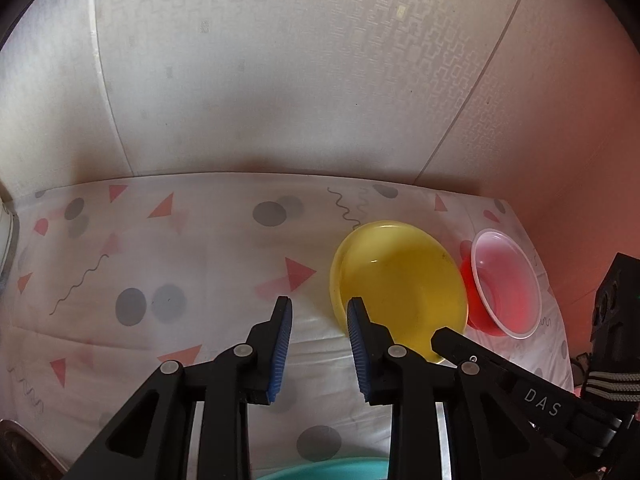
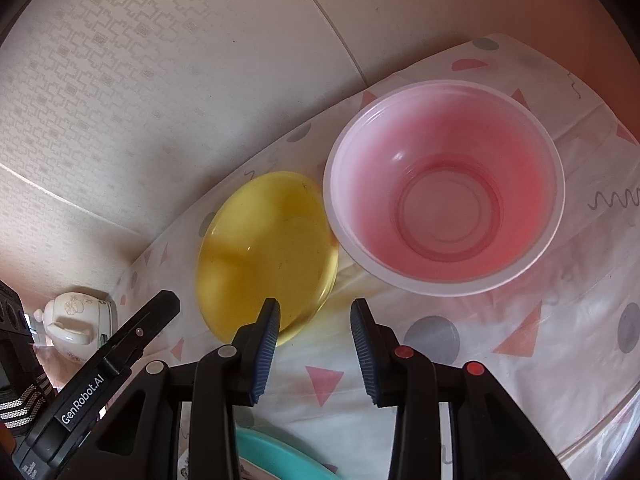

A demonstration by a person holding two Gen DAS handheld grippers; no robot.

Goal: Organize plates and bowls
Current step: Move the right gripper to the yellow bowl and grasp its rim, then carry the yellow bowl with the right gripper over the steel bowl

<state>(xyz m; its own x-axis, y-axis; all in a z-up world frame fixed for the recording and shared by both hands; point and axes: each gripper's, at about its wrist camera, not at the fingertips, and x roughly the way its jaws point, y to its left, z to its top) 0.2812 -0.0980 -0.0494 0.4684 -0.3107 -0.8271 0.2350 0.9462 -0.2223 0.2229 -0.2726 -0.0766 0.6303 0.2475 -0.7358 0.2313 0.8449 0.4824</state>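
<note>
A yellow plate lies on the patterned tablecloth, with a translucent bowl to its right that seems nested in a red bowl. My left gripper is open and empty, hovering at the yellow plate's near-left rim. In the right wrist view the yellow plate and the pink-tinted bowl lie side by side. My right gripper is open with nothing between its fingers, just short of the gap between plate and bowl. A teal plate shows at the bottom edge.
The table stands against a patterned wall, with a reddish wall close on the right. A white appliance stands at the table's left end. The left gripper's body reaches in beside the right one. The teal plate's rim lies under the left gripper.
</note>
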